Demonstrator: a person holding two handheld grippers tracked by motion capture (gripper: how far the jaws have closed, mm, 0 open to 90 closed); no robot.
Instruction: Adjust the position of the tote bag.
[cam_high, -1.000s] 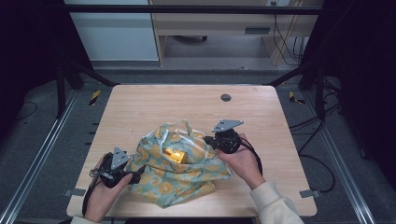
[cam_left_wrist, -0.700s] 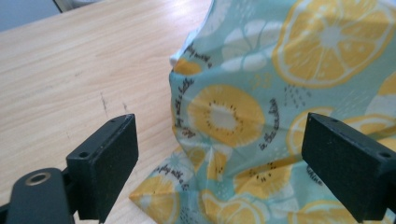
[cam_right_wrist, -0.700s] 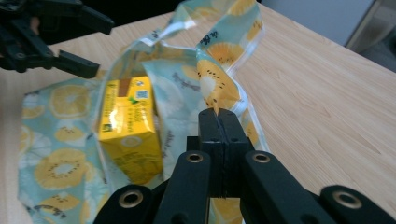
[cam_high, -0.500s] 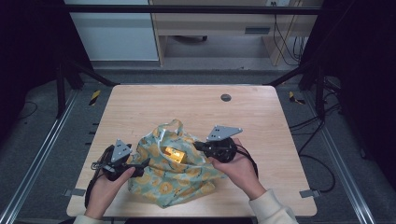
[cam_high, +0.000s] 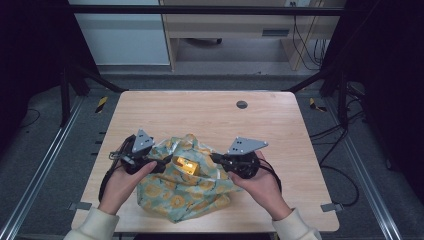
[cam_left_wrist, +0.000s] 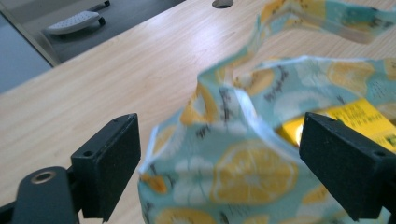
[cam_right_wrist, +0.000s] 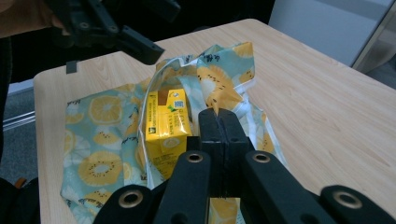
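A teal cloth bag (cam_high: 185, 195) printed with lemon slices lies crumpled on the wooden table (cam_high: 200, 115), near the front edge. A yellow drink carton (cam_high: 184, 164) shows inside its mouth. My right gripper (cam_right_wrist: 218, 116) is shut on the bag's rim, just right of the carton (cam_right_wrist: 166, 126). My left gripper (cam_left_wrist: 224, 163) is open wide, and a raised fold of the bag (cam_left_wrist: 243, 172) stands between its jaws without being pinched. From above, the left gripper (cam_high: 159, 165) meets the bag's left side and the right gripper (cam_high: 216, 159) its right side.
A round cable hole (cam_high: 242, 104) sits in the table's far half, where bare wood stretches behind the bag. Black frame posts flank the table. A pale cabinet (cam_high: 125, 35) and a desk stand beyond it, and cables lie on the floor to the right.
My left gripper has moved forward and right from the bag's near left corner to its rim. The right gripper, still pinching cloth, has shifted slightly, and the bag's mouth is wider.
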